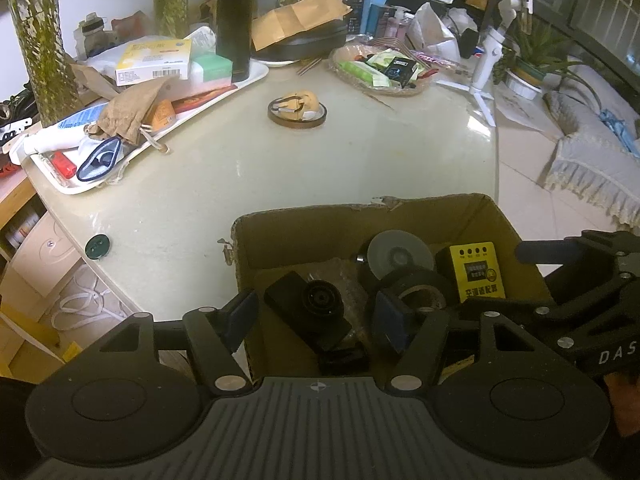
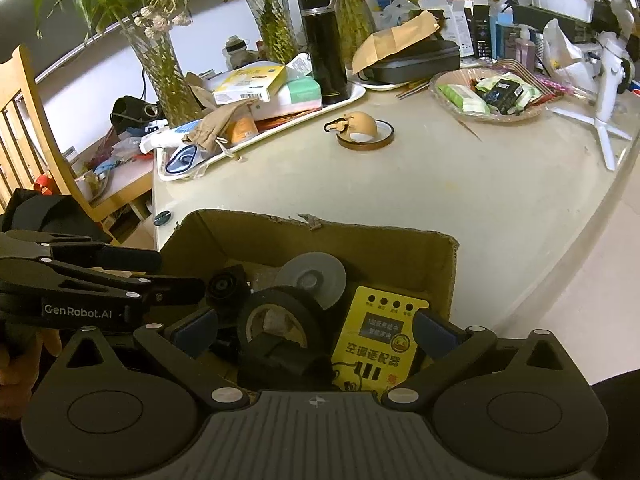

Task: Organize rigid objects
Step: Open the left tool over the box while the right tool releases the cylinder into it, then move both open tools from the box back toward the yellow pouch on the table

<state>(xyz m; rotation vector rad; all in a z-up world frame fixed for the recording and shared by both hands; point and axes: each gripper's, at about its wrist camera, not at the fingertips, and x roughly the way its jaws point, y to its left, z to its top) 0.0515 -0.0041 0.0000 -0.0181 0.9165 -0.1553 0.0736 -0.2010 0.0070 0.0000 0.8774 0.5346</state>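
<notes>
A brown cardboard box [image 1: 304, 216] stands at the near table edge; it also shows in the right wrist view [image 2: 248, 226]. Inside lie a black dash camera [image 1: 316, 308], a black tape roll [image 2: 276, 320], a grey disc [image 2: 314, 278] and a yellow adapter [image 2: 376, 340]. My left gripper [image 1: 316, 316] is open above the camera, holding nothing. My right gripper [image 2: 316, 332] is open over the tape roll and adapter, empty. Farther out on the table lie a tan egg-shaped object with a carabiner [image 2: 356, 124] on an amber tape ring [image 2: 366, 142].
A white tray [image 1: 80, 188] with boxes, a bag and a black flask [image 1: 236, 20] lies at the left. A glass bowl of packets [image 2: 488, 96] and a white tripod [image 2: 604, 92] stand at the right. Glass vases line the back. A small green cap [image 1: 97, 246] lies near the table edge.
</notes>
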